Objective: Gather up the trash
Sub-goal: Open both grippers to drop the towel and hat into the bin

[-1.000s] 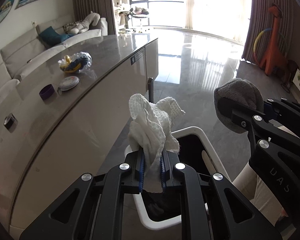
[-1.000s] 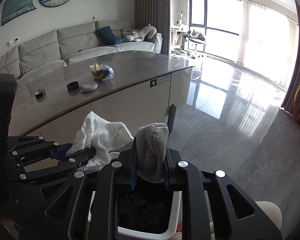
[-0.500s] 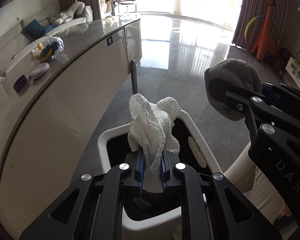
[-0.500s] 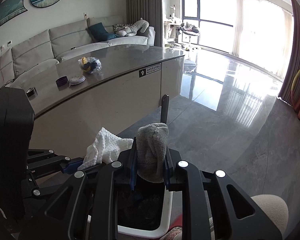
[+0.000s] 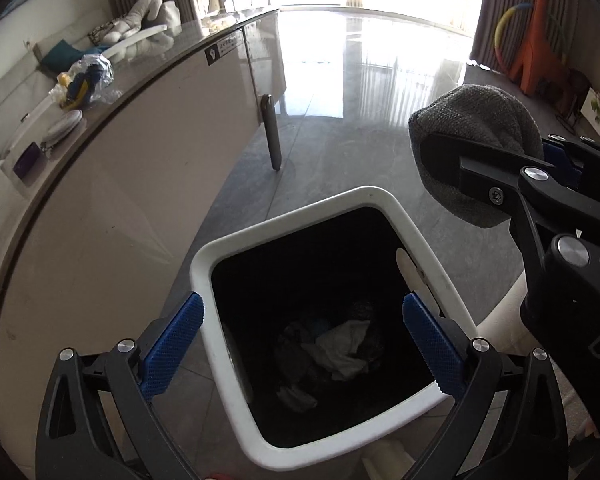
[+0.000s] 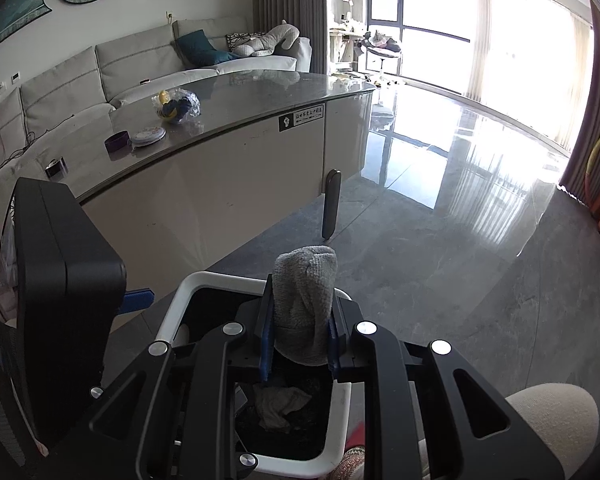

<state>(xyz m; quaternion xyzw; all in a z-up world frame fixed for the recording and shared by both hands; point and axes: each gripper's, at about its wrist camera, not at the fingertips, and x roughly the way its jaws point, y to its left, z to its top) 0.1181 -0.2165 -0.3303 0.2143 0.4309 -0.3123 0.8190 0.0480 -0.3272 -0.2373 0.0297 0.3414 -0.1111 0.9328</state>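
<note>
A white-rimmed trash bin (image 5: 416, 232) with a dark inside stands on the floor below both grippers. My left gripper (image 5: 300, 344) is open and empty over the bin's mouth. A crumpled white tissue (image 5: 340, 346) lies inside on other trash; it also shows in the right wrist view (image 6: 278, 404). My right gripper (image 6: 298, 340) is shut on a grey cloth (image 6: 304, 300) and holds it over the bin (image 6: 180, 292). In the left wrist view the grey cloth (image 5: 472, 128) sits at the right, above the bin's right side.
A long curved counter (image 6: 260, 96) runs along the left, with a plastic-wrapped bundle (image 6: 176, 106), a round lid (image 6: 148, 136) and a purple cup (image 6: 116, 142) on it. A dark post (image 5: 271, 132) stands on the grey floor beyond the bin. An orange giraffe toy (image 5: 540, 28) stands far right.
My left gripper has opened and the white tissue has dropped into the bin. Both grippers have come lower over the bin. The right gripper still holds the grey cloth.
</note>
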